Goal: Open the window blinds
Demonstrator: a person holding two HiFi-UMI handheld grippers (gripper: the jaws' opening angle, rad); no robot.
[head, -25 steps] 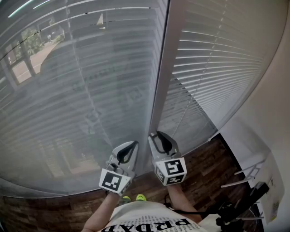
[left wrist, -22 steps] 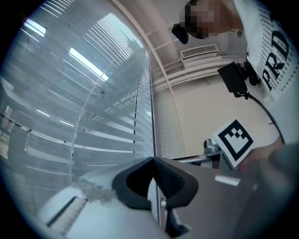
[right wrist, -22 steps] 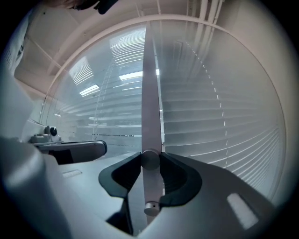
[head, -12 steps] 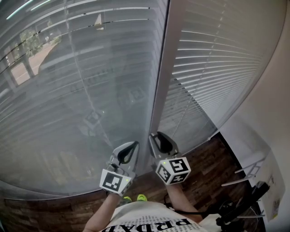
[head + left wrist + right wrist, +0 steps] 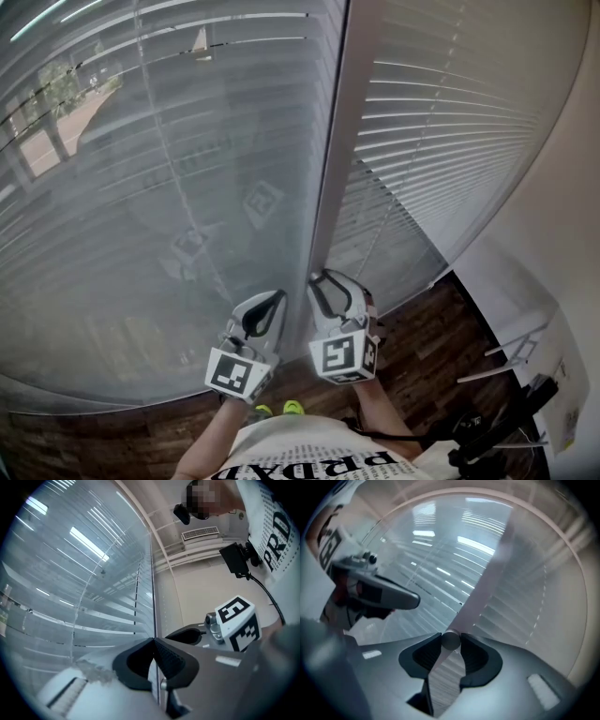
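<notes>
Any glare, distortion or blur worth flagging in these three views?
Head view: fisheye bends the white slatted blinds; marker-cube reflections ghost on the left panel. Left gripper view: ceiling-light glare streaks the slats, corners vignetted dark. Right gripper view: similar glare, the grey right gripper soft.

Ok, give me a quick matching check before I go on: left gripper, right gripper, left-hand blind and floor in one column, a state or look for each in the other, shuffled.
1. left gripper
2. right gripper
3. left-hand blind
4. floor

A. dark wood planks
B. jaws closed on the round end of the blind wand
C. trees and pavement show through the slats
D. jaw tips together, nothing seen between them

Pairs: 1-D, 2-B, 3-C, 4-A
</notes>
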